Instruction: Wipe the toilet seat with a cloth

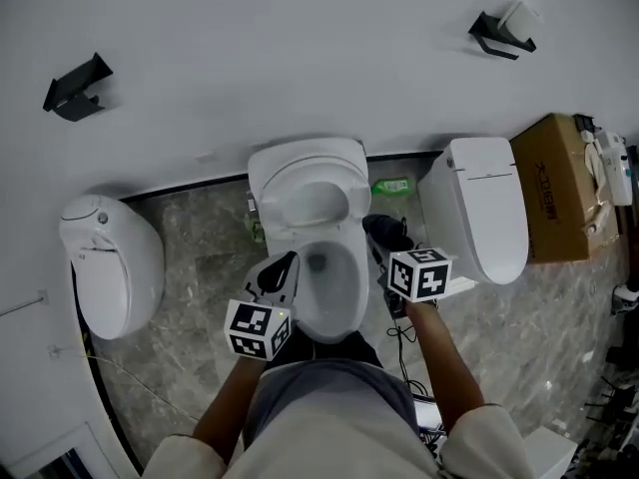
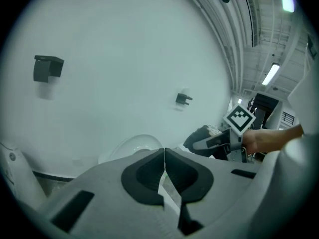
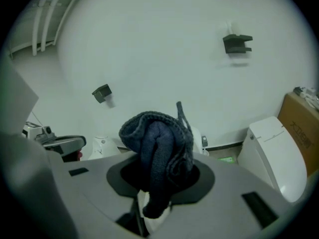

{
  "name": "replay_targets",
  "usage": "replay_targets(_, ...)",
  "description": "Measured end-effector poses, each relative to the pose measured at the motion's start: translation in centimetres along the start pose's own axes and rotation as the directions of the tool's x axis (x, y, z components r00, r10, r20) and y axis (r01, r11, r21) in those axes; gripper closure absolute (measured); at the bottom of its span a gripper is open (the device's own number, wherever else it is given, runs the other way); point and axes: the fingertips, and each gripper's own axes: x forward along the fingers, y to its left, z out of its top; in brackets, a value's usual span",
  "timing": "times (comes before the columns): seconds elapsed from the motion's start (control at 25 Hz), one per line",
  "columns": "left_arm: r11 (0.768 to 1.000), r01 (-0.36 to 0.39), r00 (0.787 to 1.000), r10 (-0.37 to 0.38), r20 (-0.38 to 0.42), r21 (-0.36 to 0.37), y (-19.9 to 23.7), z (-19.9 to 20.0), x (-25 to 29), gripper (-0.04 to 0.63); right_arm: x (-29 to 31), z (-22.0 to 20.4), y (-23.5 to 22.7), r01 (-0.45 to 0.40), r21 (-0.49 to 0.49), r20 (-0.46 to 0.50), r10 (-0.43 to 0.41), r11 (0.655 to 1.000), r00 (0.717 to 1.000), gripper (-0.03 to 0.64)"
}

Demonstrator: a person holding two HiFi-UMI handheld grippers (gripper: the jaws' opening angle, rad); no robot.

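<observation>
Right tool (image 1: 385,239) clamps the bunched dark knit cloth (image 3: 157,143) — left tool (image 2: 164,153) shut, empty — with the toilet seat (image 1: 355,285) below, leftward of the cloth.

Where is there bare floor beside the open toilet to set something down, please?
The marble floor between the open toilet and the closed toilet on the left looks mostly bare. The gap toward the closed toilet on the right is crowded: a green item, cables, and the right gripper holding the cloth above it.
</observation>
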Motion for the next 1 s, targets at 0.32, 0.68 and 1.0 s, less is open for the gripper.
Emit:
replay_targets(0.32, 0.976, -0.009, 0.999, 0.018, -0.039, 0.217, 1.3, 2.7, 4.3, 0.584, -6.3, -0.2, 2.8, -0.048, 0.001, 0.083, 0.048, 0.999, 0.995, 0.512)
replay_targets(0.68, 0.846, 0.016, 0.974, 0.108, -0.201, 0.534, 4.0, 3.8, 12.1, 0.583, -9.2, -3.3, 3.6, -0.119, 0.009, 0.073, 0.118, 0.993, 0.99, 0.512)
replay_targets(1.0, 0.766, 0.054, 0.919, 0.212, -0.331, 0.64, 6.5, 2.9, 18.6, 0.452, -10.4, -6.9, 0.8, -0.159, 0.085, 0.018, 0.158, 0.984, 0.987, 0.512)
